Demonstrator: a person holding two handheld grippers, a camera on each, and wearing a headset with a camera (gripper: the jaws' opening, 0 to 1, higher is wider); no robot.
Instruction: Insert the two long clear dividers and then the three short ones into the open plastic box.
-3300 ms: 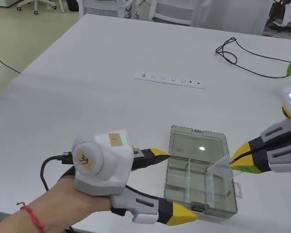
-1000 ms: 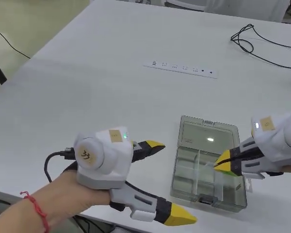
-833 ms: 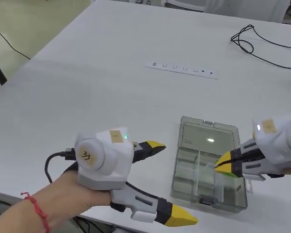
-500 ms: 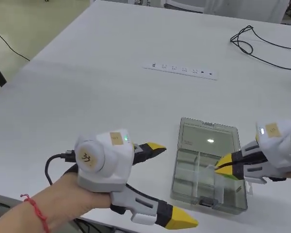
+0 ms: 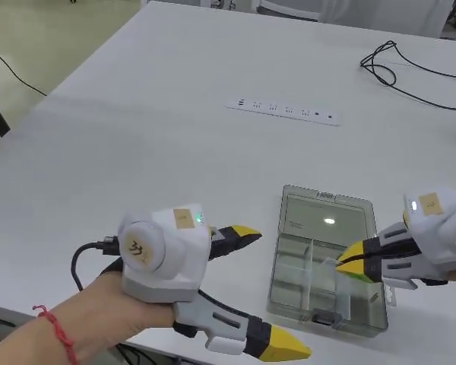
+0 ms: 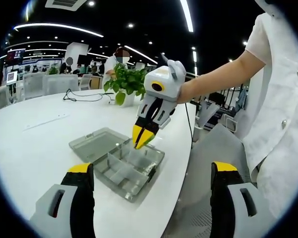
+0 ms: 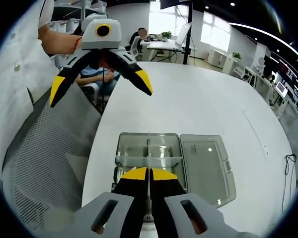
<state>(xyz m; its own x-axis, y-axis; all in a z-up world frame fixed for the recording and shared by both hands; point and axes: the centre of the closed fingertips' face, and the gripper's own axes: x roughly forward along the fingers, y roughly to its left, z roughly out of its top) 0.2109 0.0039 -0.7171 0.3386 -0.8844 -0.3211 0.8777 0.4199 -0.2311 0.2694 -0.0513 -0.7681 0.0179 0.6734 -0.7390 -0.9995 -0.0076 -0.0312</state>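
Some dividers stand in the box (image 5: 324,220); right tongs (image 5: 342,265) pinch another divider (image 5: 342,293) at lower right; left tongs (image 5: 268,291) spread, empty.

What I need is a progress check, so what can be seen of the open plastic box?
The plastic box is clear, grey-tinted and rectangular, resting on the white table near its front edge. Its lid lies open flat on the far side, hinged to the base; a small latch sits on the near wall. Inside, a long divider runs lengthwise and a cross divider spans it, forming compartments. The right gripper, its fingers shut on a clear divider, holds that piece upright, apparently inside the base.
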